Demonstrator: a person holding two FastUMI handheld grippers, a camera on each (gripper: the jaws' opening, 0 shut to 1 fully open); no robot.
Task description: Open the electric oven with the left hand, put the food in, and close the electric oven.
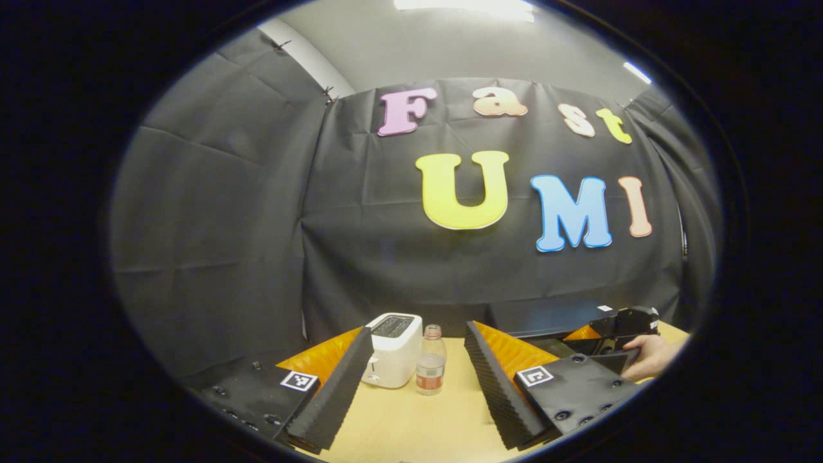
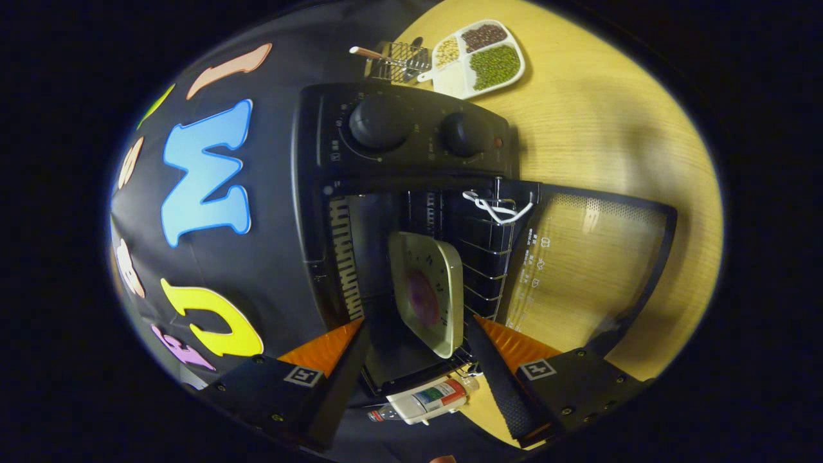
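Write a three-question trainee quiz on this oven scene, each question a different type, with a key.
1. True or false: the oven door is shut.
2. Where is the plate? A) on the table B) inside the oven on its rack C) held between the right gripper fingers
3. Fill in: in the left gripper view, a bottle stands beside a white ____.

Key
1. False: the door is folded open.
2. B; the right gripper is open, apart from the plate.
3. Toaster; the left gripper is open, holding nothing.
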